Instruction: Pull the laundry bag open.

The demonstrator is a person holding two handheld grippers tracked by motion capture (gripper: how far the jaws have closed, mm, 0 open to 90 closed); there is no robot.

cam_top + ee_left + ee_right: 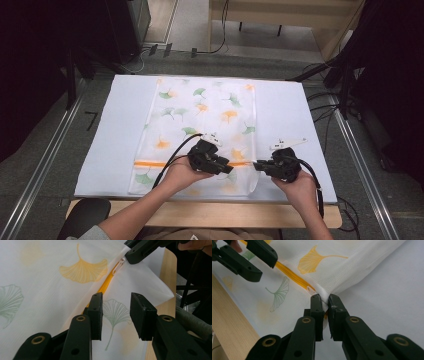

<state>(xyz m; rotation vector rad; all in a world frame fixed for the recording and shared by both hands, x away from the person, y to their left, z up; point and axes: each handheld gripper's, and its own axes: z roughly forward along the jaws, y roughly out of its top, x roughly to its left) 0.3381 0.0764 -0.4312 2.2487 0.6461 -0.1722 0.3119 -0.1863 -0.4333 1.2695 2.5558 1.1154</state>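
Observation:
A white mesh bag (205,130) printed with green and orange ginkgo leaves lies flat on the white mat (300,115). An orange zipper (106,285) runs across its near end, and the white pull (119,265) sits close to the bag's right edge. My left gripper (116,310) hovers over the zipper with its jaws apart, the fabric lying under the gap and neither pad pressing on it. My right gripper (325,302) is shut on the bag's right edge at the zipper's end, bunching the mesh. In the high view the two grippers (227,167) (258,165) face each other, tips close.
The mat covers a wooden table whose near edge (215,212) shows just beyond the bag's corner. Black cables (170,157) trail from both grippers toward the person. Dark equipment and floor cables stand around the table's sides.

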